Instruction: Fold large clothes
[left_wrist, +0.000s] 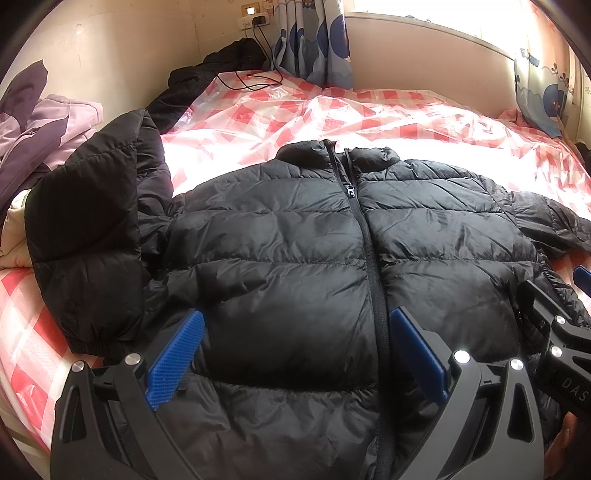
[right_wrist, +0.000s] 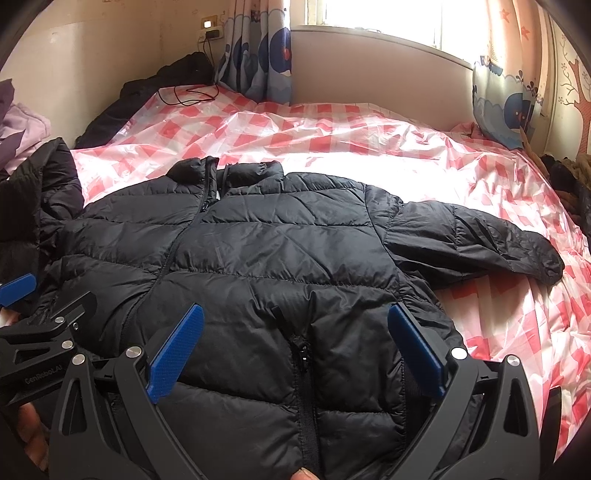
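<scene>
Two grippers hover over the near hem of a black puffer jacket (left_wrist: 295, 240) spread face up on the bed (left_wrist: 369, 114), collar far, zip running near to far. The left gripper (left_wrist: 295, 354) and right gripper (right_wrist: 295, 350) both stand wide apart, holding nothing. One sleeve (right_wrist: 480, 240) stretches out to the right, nearer the right gripper, so that side looks easiest to fold inward first.

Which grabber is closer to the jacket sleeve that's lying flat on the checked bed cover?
Right. The right gripper hovers open over the jacket's lower right side, on the same side as the flat sleeve. The left gripper, also open, hangs over the jacket's left half, beyond the zipper.
</scene>
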